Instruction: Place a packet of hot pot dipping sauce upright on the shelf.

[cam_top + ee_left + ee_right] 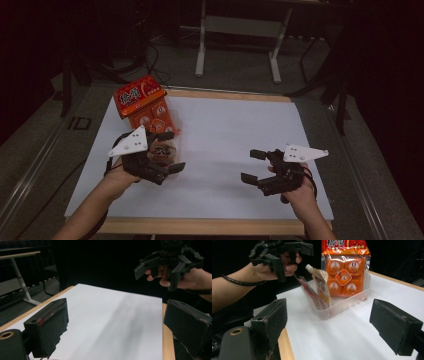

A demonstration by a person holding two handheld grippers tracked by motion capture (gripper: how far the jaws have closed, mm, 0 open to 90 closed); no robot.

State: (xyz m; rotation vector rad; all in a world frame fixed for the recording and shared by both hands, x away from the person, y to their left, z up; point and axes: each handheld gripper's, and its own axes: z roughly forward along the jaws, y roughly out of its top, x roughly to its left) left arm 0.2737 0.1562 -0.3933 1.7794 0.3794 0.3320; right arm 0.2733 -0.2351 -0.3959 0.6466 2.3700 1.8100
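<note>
A clear plastic bin (342, 307) stands on the left part of the white board (225, 135). An orange snack bag (142, 102) (345, 267) stands upright in it, with a spouted pouch (320, 285) and a thin red packet (308, 290) leaning beside it. My left gripper (172, 151) (279, 252) hovers at the bin's near end, open and empty; its own jaws stand wide apart over bare board in the left gripper view (117, 327). My right gripper (253, 166) (170, 262) is held open above the right half of the board, pointing toward the bin (332, 322), nothing between its jaws.
The board lies on a wooden tabletop whose edge (200, 226) shows at the front. Beyond the table are a white-legged stand (240, 30) and dark floor with cables. The middle of the board between the grippers is bare.
</note>
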